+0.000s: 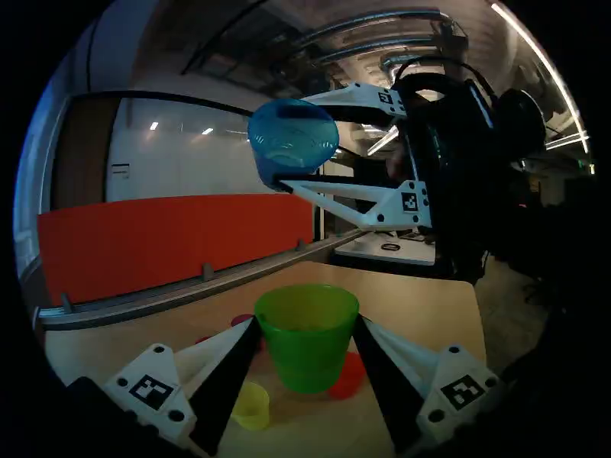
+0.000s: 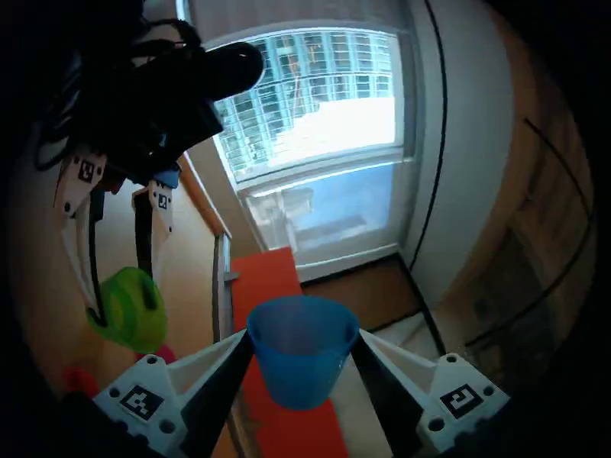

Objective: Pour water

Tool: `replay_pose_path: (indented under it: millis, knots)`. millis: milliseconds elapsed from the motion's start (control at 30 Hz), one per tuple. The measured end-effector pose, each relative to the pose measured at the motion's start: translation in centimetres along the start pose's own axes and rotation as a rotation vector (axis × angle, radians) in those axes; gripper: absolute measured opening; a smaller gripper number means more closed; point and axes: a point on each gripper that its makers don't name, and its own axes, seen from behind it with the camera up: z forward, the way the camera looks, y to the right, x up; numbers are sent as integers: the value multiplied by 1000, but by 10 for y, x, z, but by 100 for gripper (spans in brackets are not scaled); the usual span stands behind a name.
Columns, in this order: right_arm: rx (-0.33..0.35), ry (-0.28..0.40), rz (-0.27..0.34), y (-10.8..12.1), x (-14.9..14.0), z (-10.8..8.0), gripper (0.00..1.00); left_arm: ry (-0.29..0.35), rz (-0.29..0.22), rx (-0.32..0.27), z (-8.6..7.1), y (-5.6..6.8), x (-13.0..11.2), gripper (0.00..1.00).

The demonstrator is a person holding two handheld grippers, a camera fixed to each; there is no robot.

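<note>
Markings: black-and-white square tags [image 1: 150, 391] on the finger mounts of both grippers; a small label on the white wall panel [image 1: 183, 149] is too small to read. Left gripper [image 1: 305, 324]: fingers narrowed onto a translucent green plastic cup [image 1: 307, 347], one pad on each side wall; the cup stands upright, mouth up, long axis vertical, held above the light wooden table [image 1: 428, 305]. Cannot tell its contents. Right gripper [image 2: 302, 340]: fingers narrowed onto a translucent blue plastic cup [image 2: 302, 362], pressing on both sides. In the left gripper view this blue cup sits higher than the green cup and farther back, apart from it, tipped over with its long axis near level and its mouth turned toward the green cup's side. Cannot tell whether water is inside or leaving it. On the table below the green cup: a small yellow cup [image 1: 252, 404] just left, a red cup [image 1: 349, 375] just right, partly hidden behind it. An orange partition panel [image 1: 176, 237] runs along the table's far edge.
</note>
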Motion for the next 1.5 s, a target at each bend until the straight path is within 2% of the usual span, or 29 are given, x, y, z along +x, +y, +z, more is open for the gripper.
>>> replay_pose_path:
  millis: [267,567,700,867,1000,1367,1500]
  knots:
    - [-4,-12,255,-4,-2,-9,90,-3,5,1,1,0,2,85]
    - [9,-5,613,-8,3,-18,90,-6,12,4,1,0,5,85]
    - [32,-4,779,-9,6,-21,90,-5,13,2,1,0,7,85]
    - [66,-5,955,-10,9,-22,90,-4,12,2,2,0,8,85]
    - [80,1,1031,-9,8,-22,90,-4,14,2,2,1,8,85]
    - [112,20,1119,-10,13,-24,90,-5,16,1,1,1,11,85]
    - [106,26,1130,-6,12,-25,90,-5,17,1,0,1,11,85]
